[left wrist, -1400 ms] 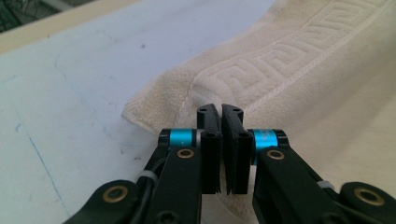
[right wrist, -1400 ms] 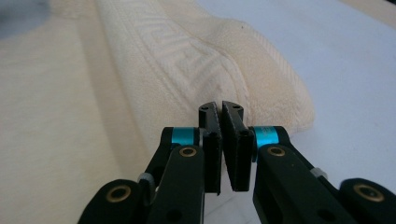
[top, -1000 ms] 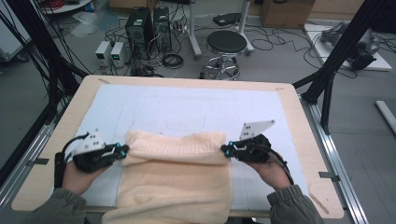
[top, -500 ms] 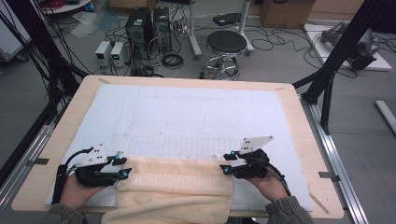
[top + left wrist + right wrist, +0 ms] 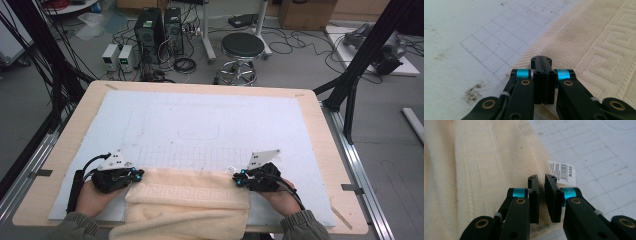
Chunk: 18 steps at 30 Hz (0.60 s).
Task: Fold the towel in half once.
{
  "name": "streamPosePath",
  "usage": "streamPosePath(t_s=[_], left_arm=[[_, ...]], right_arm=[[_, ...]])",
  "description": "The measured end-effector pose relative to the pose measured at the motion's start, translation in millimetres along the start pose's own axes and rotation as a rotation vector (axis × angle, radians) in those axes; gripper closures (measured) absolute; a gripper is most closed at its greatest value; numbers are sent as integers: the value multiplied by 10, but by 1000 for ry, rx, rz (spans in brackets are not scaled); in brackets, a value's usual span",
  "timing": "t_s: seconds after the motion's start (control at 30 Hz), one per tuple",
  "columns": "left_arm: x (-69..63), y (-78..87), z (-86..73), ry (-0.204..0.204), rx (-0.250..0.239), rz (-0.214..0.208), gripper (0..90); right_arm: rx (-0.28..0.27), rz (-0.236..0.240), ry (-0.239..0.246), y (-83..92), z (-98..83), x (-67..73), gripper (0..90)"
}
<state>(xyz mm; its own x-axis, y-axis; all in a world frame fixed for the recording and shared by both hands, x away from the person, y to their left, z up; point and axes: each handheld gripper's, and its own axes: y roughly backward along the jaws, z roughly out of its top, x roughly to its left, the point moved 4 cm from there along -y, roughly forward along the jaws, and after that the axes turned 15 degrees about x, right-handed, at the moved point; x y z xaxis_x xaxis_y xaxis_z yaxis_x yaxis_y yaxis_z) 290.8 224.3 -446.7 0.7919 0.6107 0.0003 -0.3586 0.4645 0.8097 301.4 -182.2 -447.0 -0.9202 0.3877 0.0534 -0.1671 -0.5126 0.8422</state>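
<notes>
Fingers (image 5: 541, 75) of the left gripper (image 5: 131, 176) are pressed together, having just closed, at the towel's (image 5: 187, 195) 9 o'clock edge; whether cloth sits between them I cannot tell. Right gripper (image 5: 239, 179) has just been closing too, its jaws a sliver apart over the 3 o'clock edge. Towel lies at the mat's (image 5: 200, 120) 6 o'clock. Its tag (image 5: 562, 170) bears a barcode, print unreadable.
</notes>
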Motion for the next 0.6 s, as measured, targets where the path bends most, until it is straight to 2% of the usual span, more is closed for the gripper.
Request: streamPosePath(t_s=[0.13,0.4,0.5,0.6], left_arm=[[-37,124,-14,-11,-26,10,893],[-134,270,-57,-24,-56,0,897],[-183,333,-88,-41,-61,-9,897],[-166,321,-94,-43,-49,10,884]], right_arm=[[-33,-9,10,118,34,42,824],[-38,-5,38,190,55,142,824],[-57,6,45,249,60,187,824],[-46,1,53,265,60,202,818]])
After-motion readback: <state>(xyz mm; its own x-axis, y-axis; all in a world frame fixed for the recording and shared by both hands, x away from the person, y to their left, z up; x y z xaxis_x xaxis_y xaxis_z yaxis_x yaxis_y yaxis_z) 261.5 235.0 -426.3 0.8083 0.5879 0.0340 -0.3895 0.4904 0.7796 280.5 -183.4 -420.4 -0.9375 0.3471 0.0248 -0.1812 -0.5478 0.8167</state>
